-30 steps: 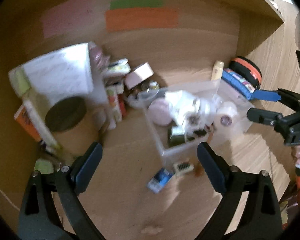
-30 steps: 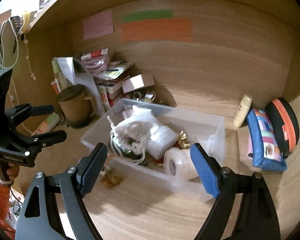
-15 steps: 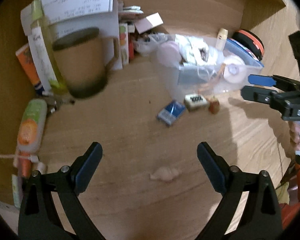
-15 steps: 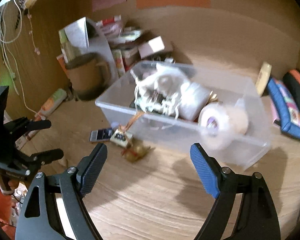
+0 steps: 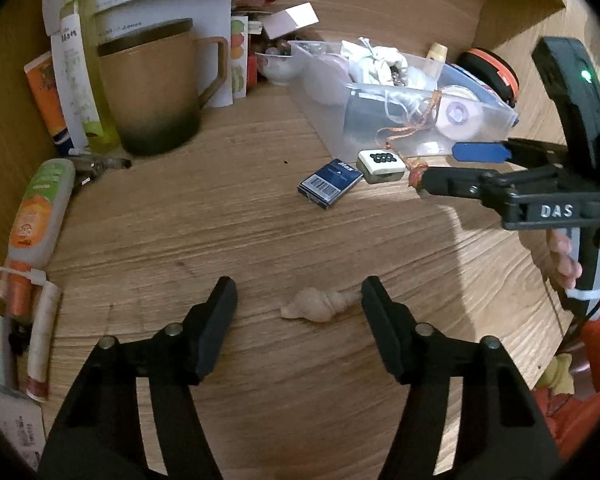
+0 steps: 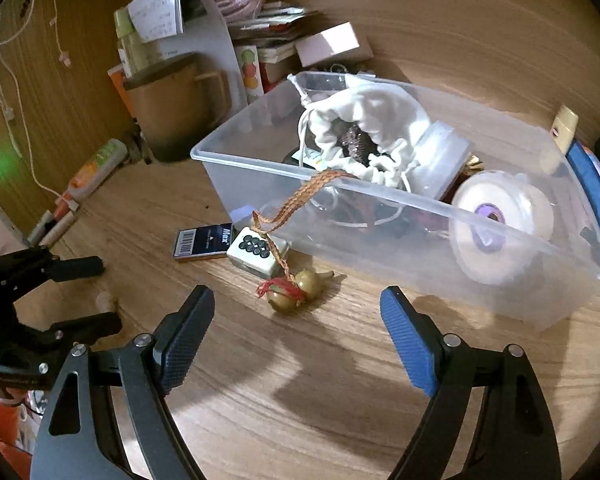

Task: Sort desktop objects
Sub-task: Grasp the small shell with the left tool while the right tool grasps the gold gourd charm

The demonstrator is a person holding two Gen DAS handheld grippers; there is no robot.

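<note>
While both claws hang wide and hold nothing, the left claw (image 5: pixel 298 300) brackets a shell (image 5: pixel 319 304) lying flat on the desk (image 5: pixel 220 232), roughly midway between the fingers. Right claw (image 6: pixel 298 308) points at a gourd charm (image 6: pixel 296 286) on the desk, just in front of the bin (image 6: pixel 380 196).

Handling, judged:
- Shell: light, rigid, likely brittle at the tapered tip. Take it across the fat whorl, not the point; the smooth curve may slip.
- Charm: 2 small hard lobes, red thread at the waist, braided cord running over the bin rim. Grip at the waist; the cord may drag.
- Tile (image 6: pixel 256 250): hard block, flat sides, easy pinch.
- Blue box (image 6: pixel 204 242): light card, crushable.

Containers:
- Bin: clear plastic, holds a white drawstring pouch (image 6: pixel 364 124), a tape roll (image 6: pixel 500 220) against the near wall, and a round jar; the rest is unclear.
- Mug (image 5: pixel 152 88): upright at back left, contents hidden.
</note>
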